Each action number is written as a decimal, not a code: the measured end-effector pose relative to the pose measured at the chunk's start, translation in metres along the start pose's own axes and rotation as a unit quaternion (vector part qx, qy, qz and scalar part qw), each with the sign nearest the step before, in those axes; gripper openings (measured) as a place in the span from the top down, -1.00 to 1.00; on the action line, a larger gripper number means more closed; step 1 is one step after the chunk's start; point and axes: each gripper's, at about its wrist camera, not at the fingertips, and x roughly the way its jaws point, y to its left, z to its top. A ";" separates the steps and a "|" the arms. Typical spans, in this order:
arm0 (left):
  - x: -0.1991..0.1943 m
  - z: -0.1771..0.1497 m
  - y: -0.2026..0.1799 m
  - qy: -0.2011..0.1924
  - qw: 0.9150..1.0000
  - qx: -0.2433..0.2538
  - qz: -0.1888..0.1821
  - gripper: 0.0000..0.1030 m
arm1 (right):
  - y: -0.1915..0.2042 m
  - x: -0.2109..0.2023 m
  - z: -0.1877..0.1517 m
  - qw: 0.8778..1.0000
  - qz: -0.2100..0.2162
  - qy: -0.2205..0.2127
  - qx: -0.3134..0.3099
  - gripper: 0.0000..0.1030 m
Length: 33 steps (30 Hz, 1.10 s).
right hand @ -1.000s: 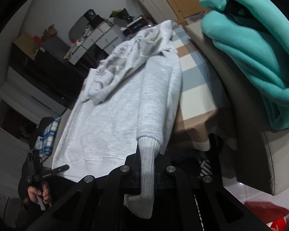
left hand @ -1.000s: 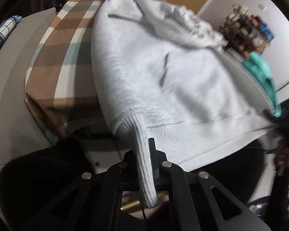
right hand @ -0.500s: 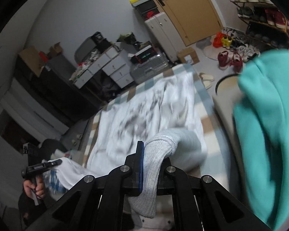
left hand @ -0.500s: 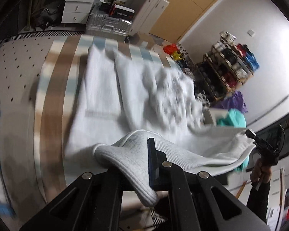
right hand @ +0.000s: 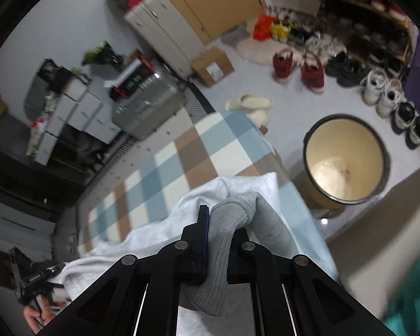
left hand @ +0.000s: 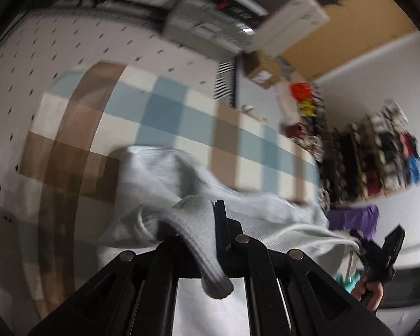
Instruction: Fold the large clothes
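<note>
A light grey sweatshirt (left hand: 165, 173) lies bunched on the near part of a checked blue, brown and cream cloth (left hand: 159, 106); it also shows in the right wrist view (right hand: 238, 193). My left gripper (left hand: 207, 224) is shut on a ribbed cuff (left hand: 207, 263) and holds it up over the garment. My right gripper (right hand: 221, 221) is shut on the other ribbed cuff (right hand: 218, 254), also held above the garment. Each gripper shows at the edge of the other's view, the right one (left hand: 378, 249) and the left one (right hand: 30, 280). Both views are motion-blurred.
The checked cloth (right hand: 182, 162) covers the table. A round cream bucket (right hand: 347, 159) stands on the floor to the right, with shoes (right hand: 310, 70) and a shoe rack (left hand: 378, 156) beyond. A silver suitcase (right hand: 148, 103) and drawers stand at the back. A teal garment (right hand: 414, 288) lies at right.
Both grippers have carried the cuffs up and forward over the sweatshirt, folding its lower part toward the far end. More of the checked cloth is now uncovered.
</note>
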 end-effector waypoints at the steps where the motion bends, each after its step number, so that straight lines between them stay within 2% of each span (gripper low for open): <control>1: 0.006 0.007 0.004 0.004 1.000 -0.006 -0.001 0.98 | -0.004 0.013 0.004 1.000 0.003 0.007 0.009 0.87; 5: 0.026 0.018 0.031 0.001 0.999 -0.044 -0.024 0.91 | -0.016 0.048 0.014 0.999 0.028 0.018 0.033 0.86; 7: 0.030 0.016 0.039 0.013 0.998 -0.059 -0.028 0.90 | -0.021 0.053 0.017 0.998 0.044 0.018 0.047 0.85; 10: 0.016 0.004 0.039 0.015 0.998 -0.048 -0.032 0.88 | -0.028 0.044 0.017 0.994 0.081 0.007 0.067 0.70; 11: 0.010 -0.001 0.037 0.018 0.999 -0.042 -0.028 0.86 | -0.030 0.036 0.015 0.994 0.090 0.001 0.070 0.42; 12: 0.003 -0.006 0.035 0.021 0.999 -0.036 -0.024 0.76 | -0.032 0.024 0.015 0.994 0.091 -0.012 0.065 -0.01; 13: -0.005 -0.003 0.033 0.018 0.999 -0.029 -0.015 0.40 | -0.034 0.011 0.014 0.994 0.080 -0.037 0.060 -0.21; 14: -0.020 -0.006 0.031 -0.007 1.000 -0.018 0.000 0.17 | -0.037 -0.007 0.012 0.993 0.069 -0.074 0.055 -0.50; 15: -0.038 -0.005 0.032 -0.041 0.999 -0.010 0.024 -0.39 | -0.040 -0.021 0.010 0.992 0.067 -0.097 0.047 -0.80; 16: -0.052 -0.003 0.034 -0.068 0.997 -0.009 0.037 -0.65 | -0.042 -0.034 0.006 0.991 0.065 -0.112 0.038 -0.91; 17: -0.072 -0.008 0.038 -0.096 0.995 -0.014 0.032 -0.66 | -0.042 -0.045 -0.001 0.991 0.063 -0.115 0.023 -0.95; 19: -0.089 -0.019 0.046 -0.100 0.994 -0.022 0.028 -0.66 | -0.036 -0.052 -0.015 0.993 0.063 -0.094 -0.019 -0.95; 22: -0.086 -0.050 0.050 -0.041 0.998 0.008 0.048 -0.66 | -0.025 -0.059 -0.055 0.992 0.020 -0.065 -0.110 -0.94; 25: -0.071 -0.088 0.057 0.000 0.994 0.055 0.096 -0.66 | -0.029 -0.057 -0.098 0.982 -0.011 -0.048 -0.180 -0.93; 28: -0.053 -0.120 0.079 0.047 0.990 0.062 0.119 -0.66 | -0.042 -0.046 -0.132 0.980 -0.012 -0.019 -0.199 -0.93; 31: -0.038 -0.137 0.100 0.077 0.992 0.036 0.093 -0.66 | -0.057 -0.035 -0.154 0.983 0.012 0.009 -0.183 -0.93; 33: -0.028 -0.146 0.113 0.106 0.993 0.009 0.053 -0.65 | -0.066 -0.026 -0.158 0.986 0.021 0.012 -0.165 -0.91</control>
